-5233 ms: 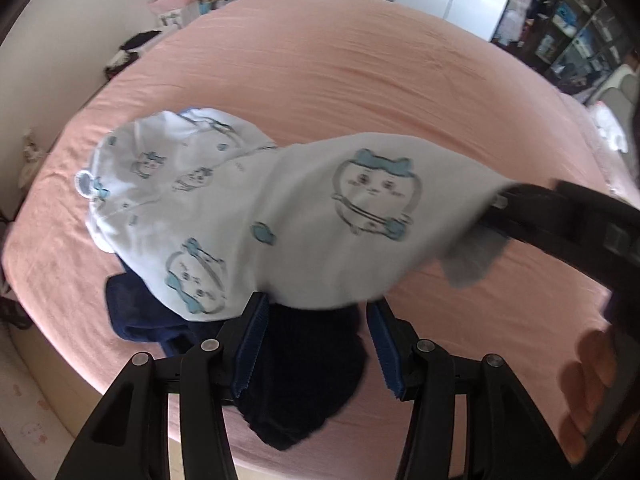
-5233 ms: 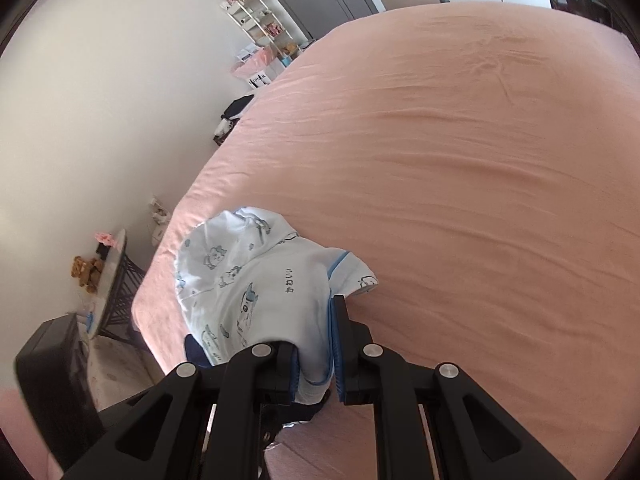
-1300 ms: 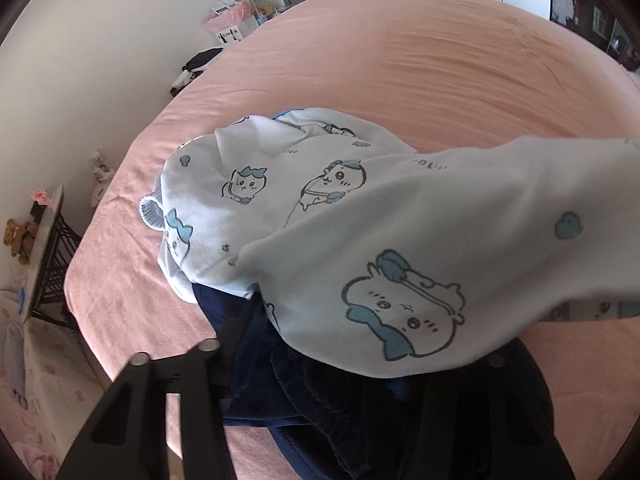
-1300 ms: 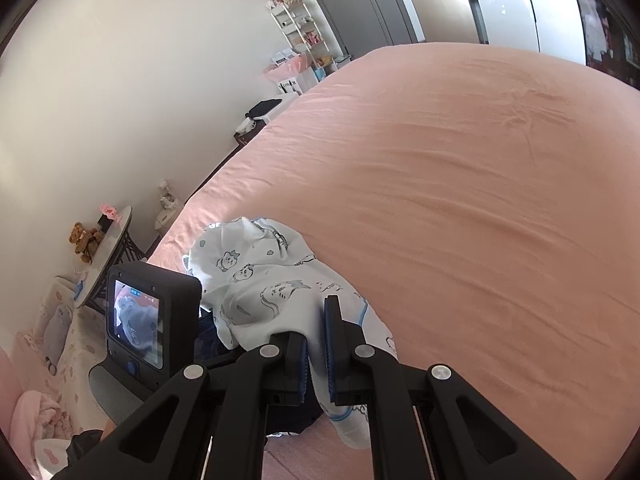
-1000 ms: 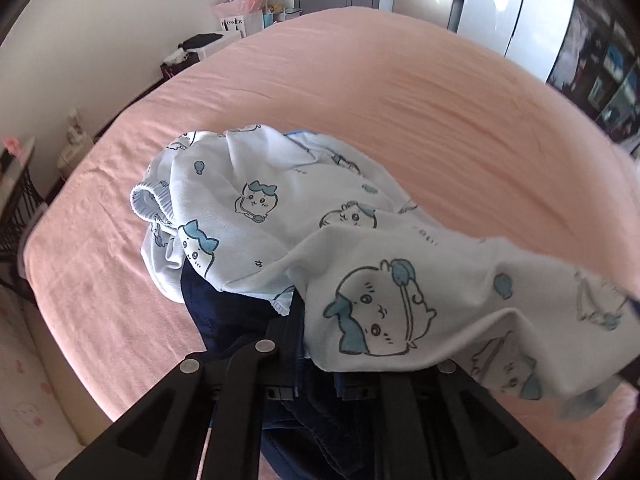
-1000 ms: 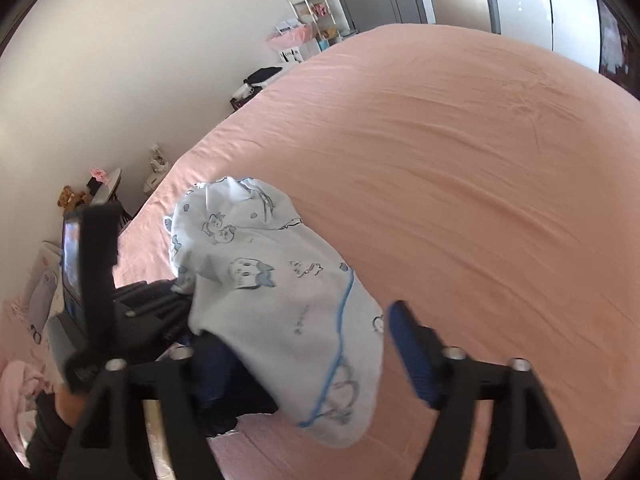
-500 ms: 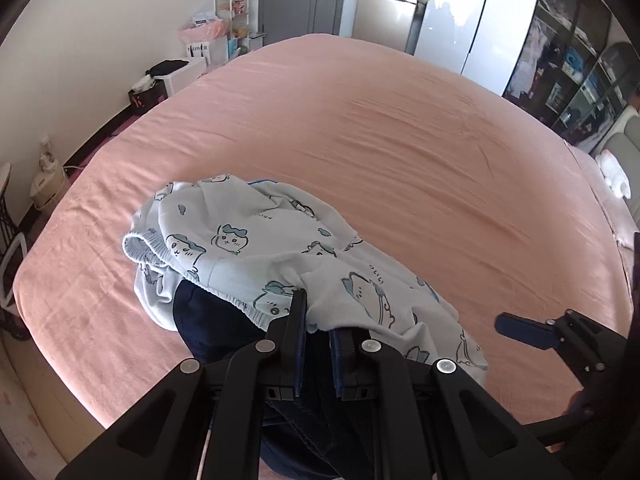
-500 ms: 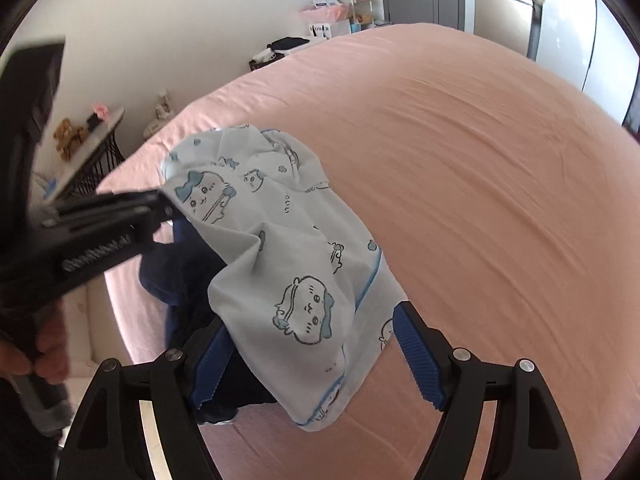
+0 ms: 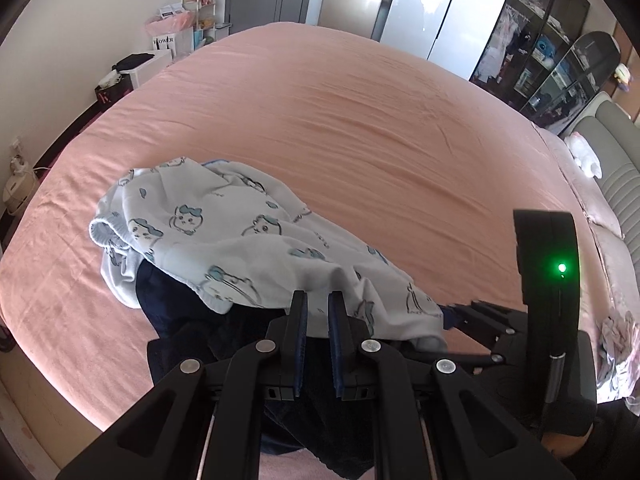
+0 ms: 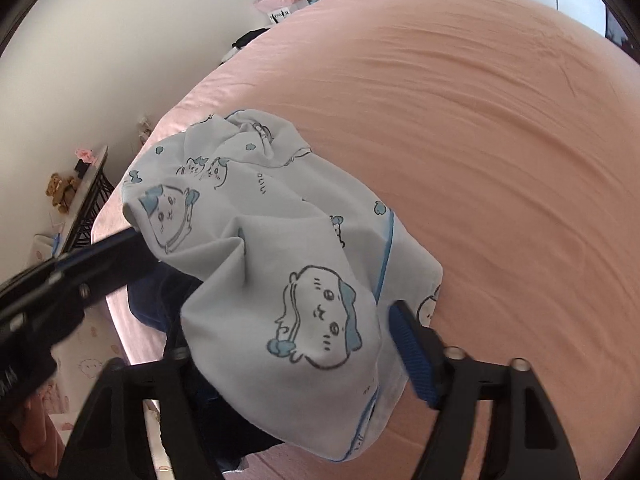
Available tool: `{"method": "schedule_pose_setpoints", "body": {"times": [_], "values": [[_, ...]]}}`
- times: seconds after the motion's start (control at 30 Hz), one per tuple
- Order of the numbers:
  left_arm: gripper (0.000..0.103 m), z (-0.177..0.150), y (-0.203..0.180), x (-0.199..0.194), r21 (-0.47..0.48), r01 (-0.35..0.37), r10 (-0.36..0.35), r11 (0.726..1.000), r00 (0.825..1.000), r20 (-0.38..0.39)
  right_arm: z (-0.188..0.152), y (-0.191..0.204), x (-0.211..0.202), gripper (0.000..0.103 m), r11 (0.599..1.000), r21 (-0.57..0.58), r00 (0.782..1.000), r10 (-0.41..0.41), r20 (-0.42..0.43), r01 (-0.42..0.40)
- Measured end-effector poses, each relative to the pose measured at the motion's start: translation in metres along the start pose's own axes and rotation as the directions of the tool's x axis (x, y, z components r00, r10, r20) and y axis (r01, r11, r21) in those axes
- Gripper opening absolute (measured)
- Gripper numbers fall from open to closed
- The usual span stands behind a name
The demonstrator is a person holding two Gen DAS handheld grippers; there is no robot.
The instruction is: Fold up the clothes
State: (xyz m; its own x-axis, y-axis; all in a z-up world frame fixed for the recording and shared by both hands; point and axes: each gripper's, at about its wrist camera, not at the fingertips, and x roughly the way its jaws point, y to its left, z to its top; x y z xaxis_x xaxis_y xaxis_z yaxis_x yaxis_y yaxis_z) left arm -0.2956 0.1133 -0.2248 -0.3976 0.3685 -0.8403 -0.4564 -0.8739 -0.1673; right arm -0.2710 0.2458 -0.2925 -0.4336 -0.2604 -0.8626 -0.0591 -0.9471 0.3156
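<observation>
A pale blue garment with cartoon prints [image 9: 224,236] lies crumpled over a dark navy garment [image 9: 188,320] near the front edge of the pink bed [image 9: 380,120]. My left gripper [image 9: 317,304] is shut on a fold of the pale garment's near edge. In the right wrist view the same pale garment [image 10: 280,240] is draped between the wide-open fingers of my right gripper [image 10: 296,344], which holds nothing. The navy garment [image 10: 160,296] shows beneath it. The left gripper's arm [image 10: 80,268] reaches in from the left.
The bed's left edge drops to the floor beside a white wall, with a small side table and toys [image 10: 68,196]. Shelves, bags and grey cabinets [image 9: 192,12] stand at the far end. A headboard and pillows [image 9: 608,184] lie to the right.
My right gripper has let go of the pale garment and opened wide. My left gripper has shut on the garment's near edge and drawn back, and the cloth has settled onto the bed.
</observation>
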Motion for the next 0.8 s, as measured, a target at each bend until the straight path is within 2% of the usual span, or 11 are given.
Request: {"method": "schedule_pose_setpoints", "body": {"times": [0.07, 0.13, 0.2, 0.33, 0.6, 0.7, 0.8], "values": [[0.008, -0.002, -0.004, -0.001, 0.009, -0.002, 0.002, 1.0, 1.0, 0.001, 0.0, 0.003, 0.002, 0.026, 1.0, -0.014, 1.0, -0.02, -0.009, 0.02], [0.006, -0.004, -0.007, -0.003, 0.022, -0.014, 0.014, 1.0, 1.0, 0.003, 0.0, 0.005, 0.003, 0.021, 0.999, -0.027, 1.0, -0.026, -0.014, 0.026], [0.006, -0.004, -0.009, -0.005, 0.035, -0.031, 0.031, 0.999, 1.0, 0.003, 0.0, 0.007, 0.001, 0.01, 0.998, -0.046, 0.999, -0.044, -0.004, 0.043], [0.006, -0.007, -0.01, -0.013, 0.046, -0.045, 0.044, 0.998, 0.999, 0.02, 0.003, 0.01, -0.007, 0.006, 0.995, -0.068, 0.997, -0.073, 0.028, 0.075], [0.006, -0.013, -0.006, -0.031, 0.049, -0.095, 0.093, 0.994, 0.995, 0.029, 0.018, 0.003, -0.057, 0.005, 0.996, -0.019, 0.98, -0.08, 0.18, 0.084], [0.006, -0.015, -0.012, -0.038, 0.072, -0.097, 0.095, 0.993, 0.995, 0.022, 0.021, 0.007, -0.077, 0.005, 0.983, -0.059, 0.959, -0.155, 0.235, 0.174], [0.007, -0.017, -0.02, -0.042, 0.09, -0.136, 0.135, 0.987, 0.991, 0.019, 0.023, 0.002, -0.093, 0.005, 0.992, -0.032, 0.959, -0.113, 0.258, 0.125]]}}
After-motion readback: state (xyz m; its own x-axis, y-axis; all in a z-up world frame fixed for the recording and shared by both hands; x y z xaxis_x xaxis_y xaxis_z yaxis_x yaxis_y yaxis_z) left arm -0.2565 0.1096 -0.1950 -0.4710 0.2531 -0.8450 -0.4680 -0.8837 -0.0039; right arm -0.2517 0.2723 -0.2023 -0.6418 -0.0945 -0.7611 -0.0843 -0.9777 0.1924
